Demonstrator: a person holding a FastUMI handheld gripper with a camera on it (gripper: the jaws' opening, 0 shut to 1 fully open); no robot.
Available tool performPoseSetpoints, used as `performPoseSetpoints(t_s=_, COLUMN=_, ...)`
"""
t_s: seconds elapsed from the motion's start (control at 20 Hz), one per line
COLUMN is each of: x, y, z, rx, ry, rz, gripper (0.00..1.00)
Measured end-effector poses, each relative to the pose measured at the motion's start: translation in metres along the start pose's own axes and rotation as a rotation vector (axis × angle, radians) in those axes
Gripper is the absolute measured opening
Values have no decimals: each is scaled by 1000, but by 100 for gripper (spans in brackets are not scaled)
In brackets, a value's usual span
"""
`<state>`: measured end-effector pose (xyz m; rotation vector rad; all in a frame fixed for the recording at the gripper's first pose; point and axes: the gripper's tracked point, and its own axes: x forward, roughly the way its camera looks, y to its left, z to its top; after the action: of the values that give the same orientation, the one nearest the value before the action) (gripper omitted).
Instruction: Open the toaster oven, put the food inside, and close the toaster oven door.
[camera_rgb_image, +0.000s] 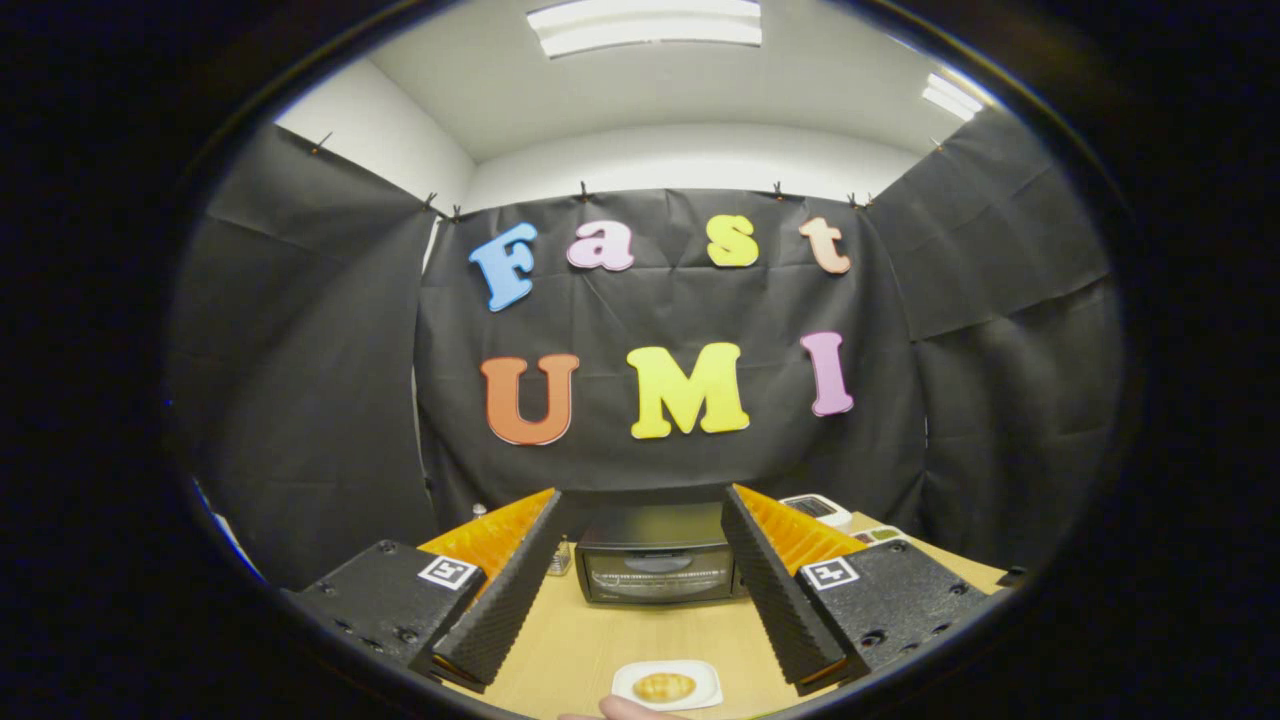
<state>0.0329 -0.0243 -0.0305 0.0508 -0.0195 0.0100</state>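
Observation:
A black toaster oven (655, 567) stands on the wooden table (590, 640), beyond the fingers, with its glass door closed. A golden pastry (664, 686) lies on a small white plate (700, 692) on the near side of the table, below and between the fingers. My gripper (640, 520) is open and raised above the table, its two fingers spread wide on either side of the oven, with nothing between them.
A fingertip of a person's hand (625, 709) touches the near edge of the plate. A small white device (818, 508) lies on the table to the right of the oven. A small glass jar (560, 558) stands just left of the oven.

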Motion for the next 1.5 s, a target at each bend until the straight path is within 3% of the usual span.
performPoseSetpoints(t_s=0.45, x=48, y=-41, z=-69, rx=-82, ry=22, rz=-24, gripper=100)
performPoseSetpoints(t_s=0.85, x=158, y=-38, z=-157, rx=-54, ry=182, rz=15, gripper=100)
performPoseSetpoints(t_s=1.3, x=261, y=-24, z=-202, rx=-83, ry=266, rz=10, gripper=100)
performPoseSetpoints(t_s=1.5, x=285, y=-24, z=-221, rx=-115, ry=287, rz=-1, gripper=100)
